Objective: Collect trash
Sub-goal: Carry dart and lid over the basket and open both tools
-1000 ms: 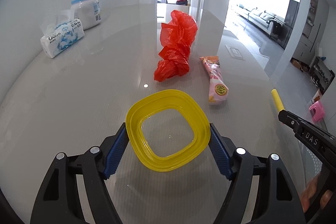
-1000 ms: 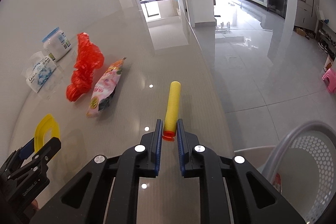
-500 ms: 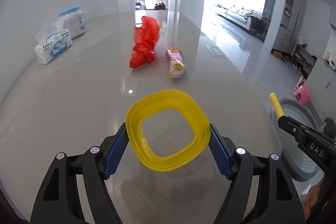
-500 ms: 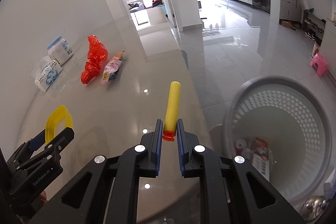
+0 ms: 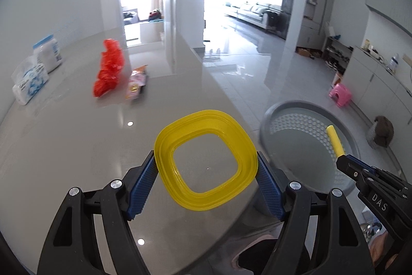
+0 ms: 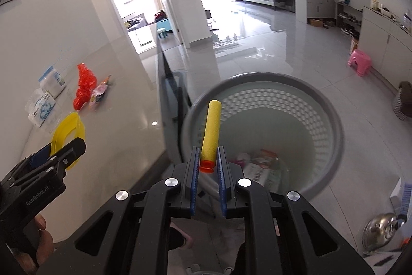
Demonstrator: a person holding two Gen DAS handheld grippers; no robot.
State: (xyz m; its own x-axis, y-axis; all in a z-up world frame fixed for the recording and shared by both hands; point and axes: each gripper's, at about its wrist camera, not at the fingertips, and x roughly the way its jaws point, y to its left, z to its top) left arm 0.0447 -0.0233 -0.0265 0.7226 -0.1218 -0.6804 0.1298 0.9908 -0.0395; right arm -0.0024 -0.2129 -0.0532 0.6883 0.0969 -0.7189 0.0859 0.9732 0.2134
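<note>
My left gripper (image 5: 206, 166) is shut on a yellow square plastic ring (image 5: 206, 161), held above the table's right edge; it also shows in the right wrist view (image 6: 69, 133). My right gripper (image 6: 208, 159) is shut on a yellow foam dart (image 6: 211, 130) with an orange tip, held over the open grey mesh waste basket (image 6: 332, 125). The basket (image 5: 283, 117) stands on the floor beside the table and holds some wrappers. A crumpled red plastic bag (image 5: 109, 68) and a pink snack packet (image 5: 136, 85) lie on the table further back.
A tissue pack (image 5: 29, 84) and a white jar (image 5: 47, 52) stand at the table's far left by the wall. A pink stool (image 6: 359, 65) is on the floor beyond the basket. A metal pot lid (image 6: 383, 231) lies at lower right.
Both grippers have swung right, off the table towards the basket. The dart is now over the basket's opening, and the yellow ring is near the table's right edge.
</note>
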